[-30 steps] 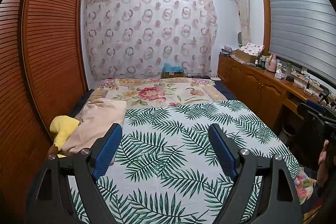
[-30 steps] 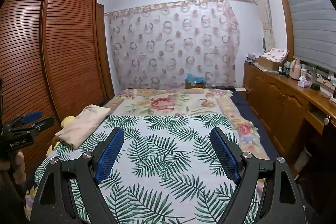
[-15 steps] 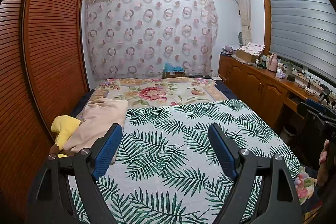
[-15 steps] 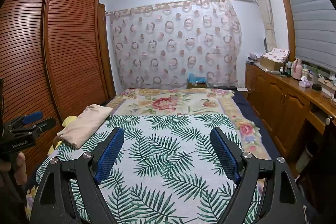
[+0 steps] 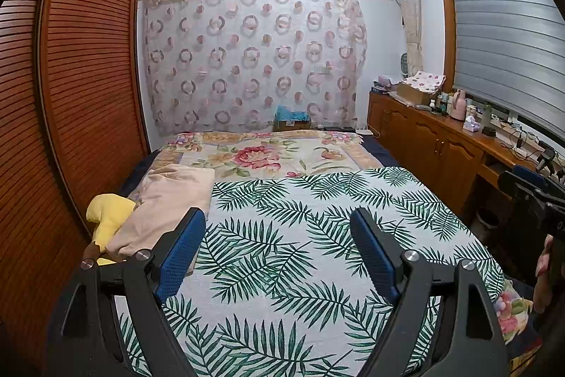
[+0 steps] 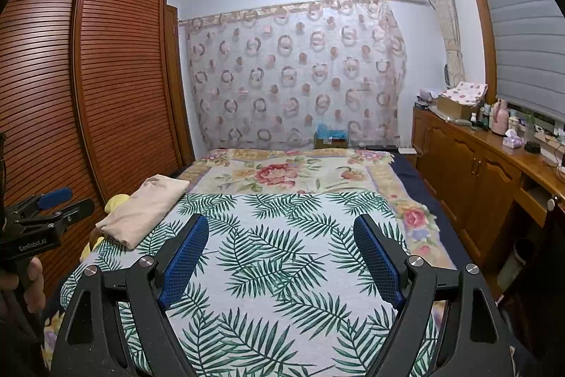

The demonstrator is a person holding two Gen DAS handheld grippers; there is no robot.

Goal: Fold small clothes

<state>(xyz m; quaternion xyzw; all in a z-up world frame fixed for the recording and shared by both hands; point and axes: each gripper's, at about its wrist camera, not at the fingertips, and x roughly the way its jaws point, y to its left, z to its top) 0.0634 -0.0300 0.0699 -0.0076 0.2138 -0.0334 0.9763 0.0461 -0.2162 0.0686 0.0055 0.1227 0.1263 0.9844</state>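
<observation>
A folded beige garment (image 5: 166, 200) lies on the left side of the bed, at the edge of the palm-leaf sheet (image 5: 300, 228); it also shows in the right wrist view (image 6: 144, 207). My left gripper (image 5: 279, 218) is open and empty, held above the sheet, with the garment just beyond its left finger. My right gripper (image 6: 279, 223) is open and empty above the sheet, right of the garment. Each gripper shows at the edge of the other's view: the left gripper (image 6: 46, 214) and the right gripper (image 5: 533, 189).
A yellow soft item (image 5: 107, 218) lies left of the garment at the bed's edge. A floral blanket (image 5: 261, 154) covers the far half of the bed. A slatted wardrobe (image 5: 70, 94) stands close on the left, a wooden counter (image 5: 441, 136) with bottles on the right.
Both grippers have drifted slightly; the views shift a little. Jaws stay open and the garment has not moved.
</observation>
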